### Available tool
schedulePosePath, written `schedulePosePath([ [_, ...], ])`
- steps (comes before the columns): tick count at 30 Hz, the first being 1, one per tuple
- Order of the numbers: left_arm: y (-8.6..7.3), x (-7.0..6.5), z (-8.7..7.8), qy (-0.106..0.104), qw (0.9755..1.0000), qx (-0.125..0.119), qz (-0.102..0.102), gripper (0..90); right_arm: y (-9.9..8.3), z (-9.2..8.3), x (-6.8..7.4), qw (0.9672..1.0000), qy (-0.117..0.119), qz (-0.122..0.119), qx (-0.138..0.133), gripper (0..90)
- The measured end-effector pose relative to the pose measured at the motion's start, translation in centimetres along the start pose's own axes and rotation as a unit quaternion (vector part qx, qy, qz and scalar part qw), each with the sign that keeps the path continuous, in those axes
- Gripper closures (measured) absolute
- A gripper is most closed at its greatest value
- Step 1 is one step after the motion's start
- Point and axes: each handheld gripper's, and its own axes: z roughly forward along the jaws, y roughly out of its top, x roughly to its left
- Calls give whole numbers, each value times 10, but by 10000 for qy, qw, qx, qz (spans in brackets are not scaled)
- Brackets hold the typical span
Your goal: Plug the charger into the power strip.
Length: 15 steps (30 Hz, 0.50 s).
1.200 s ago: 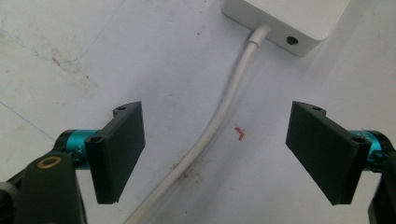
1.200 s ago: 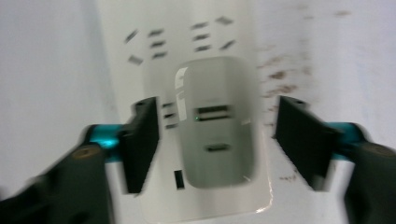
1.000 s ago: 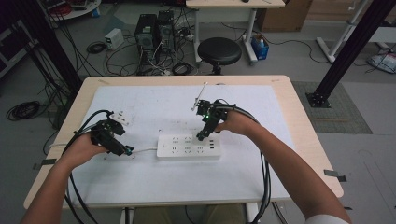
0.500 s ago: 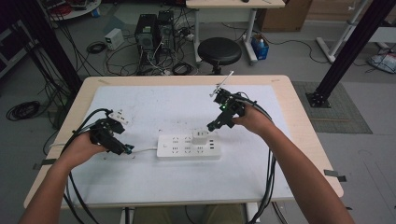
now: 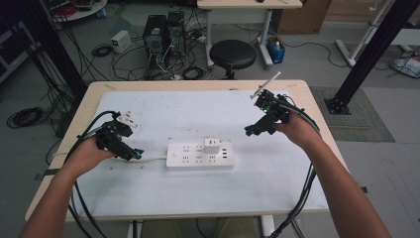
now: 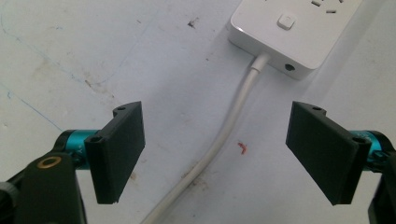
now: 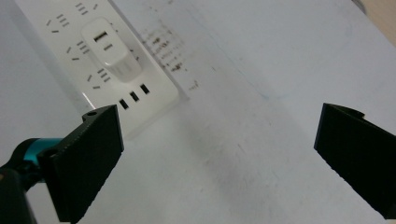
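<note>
A white power strip (image 5: 188, 156) lies mid-table with a white charger (image 5: 212, 146) plugged into it. My left gripper (image 5: 134, 154) rests low at the strip's left end. Its jaws stand open on either side of the strip's white cord (image 6: 224, 135) without touching it. My right gripper (image 5: 251, 131) hangs above the table, right of the strip. Its jaws have just opened wide and nothing is between them. In the right gripper view (image 7: 219, 158) the charger (image 7: 109, 46) sits upright in the strip (image 7: 149, 100), beyond the left jaw.
A small white block (image 5: 128, 119) lies on the white mat behind my left hand. Past the table's far edge stand a black stool (image 5: 233, 53), computer towers (image 5: 163, 32) and loose cables. A black frame post (image 5: 366, 54) rises at the right.
My right gripper has left the charger on the strip and moved right and upward, with its jaws opening. The left gripper has stayed where it was.
</note>
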Motion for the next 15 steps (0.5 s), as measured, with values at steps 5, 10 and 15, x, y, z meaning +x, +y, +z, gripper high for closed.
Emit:
schedulePosePath([
  [5, 0, -1, -1, 27, 10000, -23, -51, 196, -21, -9, -2, 9996, -66, 235, 148, 7],
  [10, 1, 2, -4, 93, 9999, -93, -93, 196, -35, -10, 0, 9995, 53, 220, 221, 7],
  [15, 0, 5, -2, 140, 9998, -84, -146, 197, -42, -1, 4, 9993, 13, 101, 358, 7],
])
